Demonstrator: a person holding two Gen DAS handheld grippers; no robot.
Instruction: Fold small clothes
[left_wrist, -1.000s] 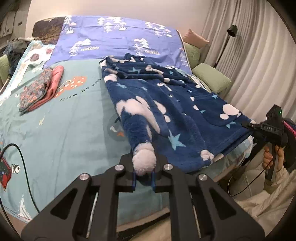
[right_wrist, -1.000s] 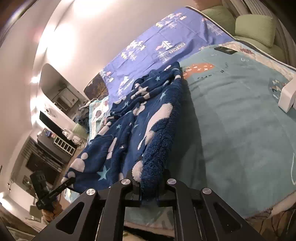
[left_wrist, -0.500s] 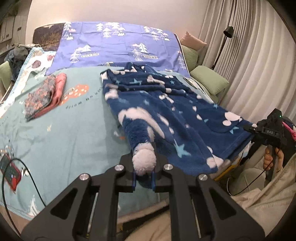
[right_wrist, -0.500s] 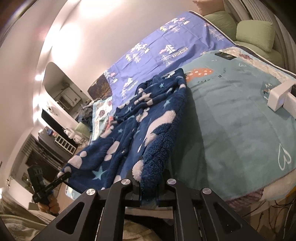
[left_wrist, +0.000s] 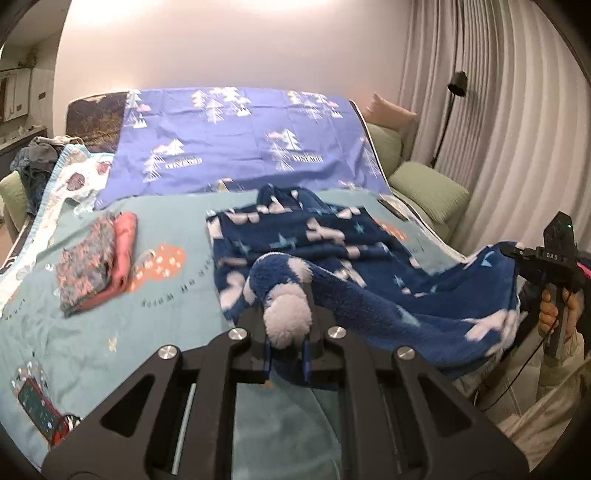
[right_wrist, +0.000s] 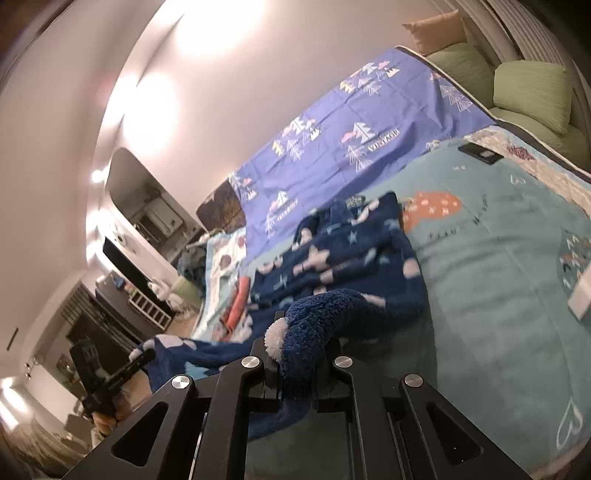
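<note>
The left gripper (left_wrist: 287, 360) has its jaws closed on a fluffy corner of the navy fleece garment with white clouds and pale stars (left_wrist: 332, 254). The right gripper (right_wrist: 295, 373) has its jaws clamped on the other thick plush corner. The garment's far part lies on the teal printed bedspread (left_wrist: 155, 306), and its near edge is lifted off the bed and hangs between the two grippers.

Only the left wrist view shows the person's right hand (left_wrist: 554, 310) around the other gripper's handle, and a small folded stack of a floral cloth and a pink cloth (left_wrist: 96, 266) lying well apart from the garment, with a red-edged phone-like object (left_wrist: 40, 413) near the bed's corner. It also shows pleated pale curtains (left_wrist: 498, 129) and a black floor lamp (left_wrist: 456, 88).

Only the right wrist view shows a white box-like object (right_wrist: 581, 299) on the bedspread, a dark flat device (right_wrist: 480, 153) near the far edge, and dark shelving (right_wrist: 122, 295) across the room.

Both views show the violet sheet with white tree prints (left_wrist: 240, 136) at the head of the bed and green cushions (right_wrist: 528, 92) beside it, under a plain pale wall.
</note>
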